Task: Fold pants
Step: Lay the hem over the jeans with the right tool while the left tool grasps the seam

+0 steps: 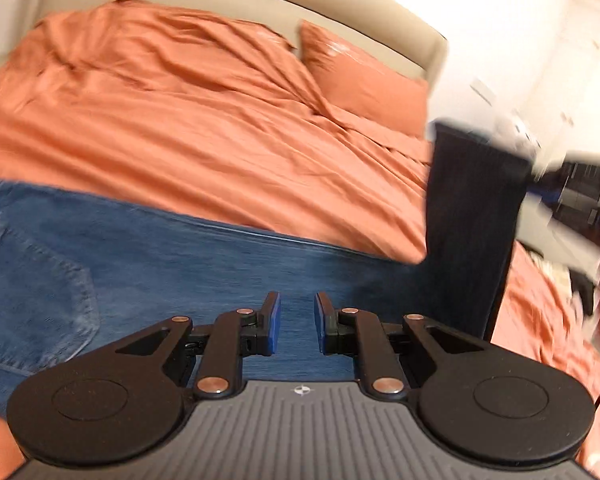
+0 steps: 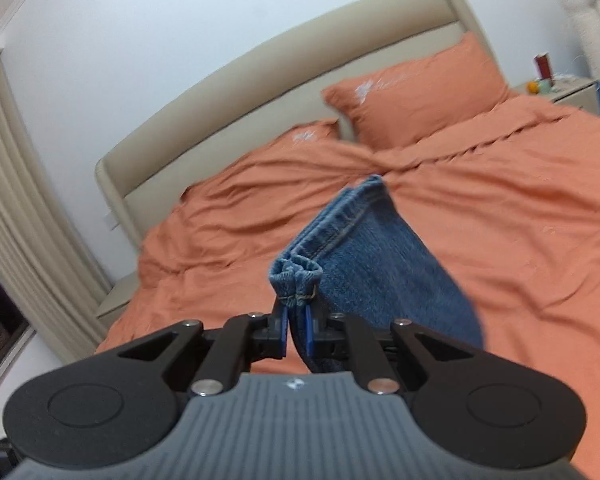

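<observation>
Blue jeans (image 1: 140, 248) lie across the orange bed, a back pocket (image 1: 32, 280) showing at the left. My left gripper (image 1: 297, 324) hovers just over the denim, its blue pads apart with nothing pinched between them. My right gripper (image 2: 297, 320) is shut on the bunched leg hems (image 2: 296, 276), and the leg cloth (image 2: 380, 272) trails away to the right below it. In the left wrist view that raised leg end (image 1: 472, 220) hangs dark at the right, with the right gripper (image 1: 540, 176) blurred above it.
An orange duvet (image 1: 180, 140) covers the bed, with two orange pillows (image 2: 416, 96) against a beige headboard (image 2: 260, 80). A nightstand (image 2: 568, 88) with small items stands at the far right. Beige curtains (image 2: 20, 200) hang at the left.
</observation>
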Demonstrator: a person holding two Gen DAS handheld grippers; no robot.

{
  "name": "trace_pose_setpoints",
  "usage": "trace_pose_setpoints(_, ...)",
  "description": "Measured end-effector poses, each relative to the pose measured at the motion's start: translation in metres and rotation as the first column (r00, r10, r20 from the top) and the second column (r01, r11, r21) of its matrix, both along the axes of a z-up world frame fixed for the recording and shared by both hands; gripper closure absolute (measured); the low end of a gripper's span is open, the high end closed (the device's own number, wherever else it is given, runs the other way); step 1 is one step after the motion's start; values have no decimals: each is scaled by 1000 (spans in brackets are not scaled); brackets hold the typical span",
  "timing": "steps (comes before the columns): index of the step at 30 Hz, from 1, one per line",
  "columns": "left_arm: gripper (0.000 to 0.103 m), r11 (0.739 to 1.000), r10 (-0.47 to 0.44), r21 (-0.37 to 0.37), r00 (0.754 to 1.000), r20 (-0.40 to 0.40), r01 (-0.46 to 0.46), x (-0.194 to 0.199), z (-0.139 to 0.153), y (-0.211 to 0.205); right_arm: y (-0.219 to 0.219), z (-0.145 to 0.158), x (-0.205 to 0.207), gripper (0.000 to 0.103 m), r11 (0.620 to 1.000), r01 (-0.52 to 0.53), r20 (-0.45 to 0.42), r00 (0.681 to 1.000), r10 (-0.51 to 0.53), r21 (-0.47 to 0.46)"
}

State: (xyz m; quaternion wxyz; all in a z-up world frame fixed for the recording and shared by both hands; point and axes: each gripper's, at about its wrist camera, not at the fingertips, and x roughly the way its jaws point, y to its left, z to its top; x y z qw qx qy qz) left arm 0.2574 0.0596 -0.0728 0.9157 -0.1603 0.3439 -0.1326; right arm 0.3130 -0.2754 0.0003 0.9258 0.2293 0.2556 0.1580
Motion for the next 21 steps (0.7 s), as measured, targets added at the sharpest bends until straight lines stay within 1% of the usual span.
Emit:
trace_pose_setpoints(2, 85, 999, 24, -25, 1000, -7, -24, 2, -3, 15, 31, -27, -1, 99, 999, -45, -39, 998, 45, 1)
trace_pose_setpoints(4, 85, 998, 35, -45, 999, -24, -36, 6, -9, 23, 65, -59, -5, 99, 995, -98, -97, 991, 95, -26)
trace_pose_setpoints(7, 85, 995, 41, -88, 997, -58, -46, 9, -16, 36, 109, -115, -17, 99, 977, -187, -217, 963, 162, -100)
trace_pose_setpoints(9, 84, 991, 35, -127, 996, -87, -46, 6, -23, 45, 128, -145, -27, 98, 959, -240, -274, 942, 193, -150)
trace_pose_setpoints(10, 81, 989, 29, -142, 994, -106, -44, 8, -26, 48, 136, -154, -32, 95, 949, -256, -288, 937, 197, -185)
trace_pose_setpoints(11, 77, 987, 25, -152, 993, -119, -43, 10, -30, 49, 140, -161, -36, 93, 940, -269, -298, 933, 201, -211)
trace_pose_setpoints(12, 76, 986, 21, -162, 991, -134, -42, 14, -33, 49, 143, -164, -40, 87, 934, -277, -297, 933, 205, -225)
trace_pose_setpoints(13, 75, 984, 16, -174, 989, -146, -42, 17, -37, 50, 145, -165, -41, 75, 932, -284, -293, 932, 213, -224)
trace_pose_setpoints(15, 71, 978, -1, -206, 986, -168, -34, 24, -43, 49, 146, -164, -47, 63, 929, -321, -306, 917, 256, -185)
trace_pose_setpoints(18, 67, 968, -12, -249, 985, -174, -33, 34, -50, 49, 147, -158, -51, 62, 915, -371, -331, 893, 304, -160)
trace_pose_setpoints(19, 66, 962, -9, -269, 984, -176, -39, 38, -53, 49, 144, -154, -53, 62, 913, -375, -328, 893, 308, -164)
trace_pose_setpoints(21, 64, 948, 0, -313, 983, -182, -58, 48, -60, 49, 133, -142, -53, 60, 917, -347, -306, 910, 279, -195)
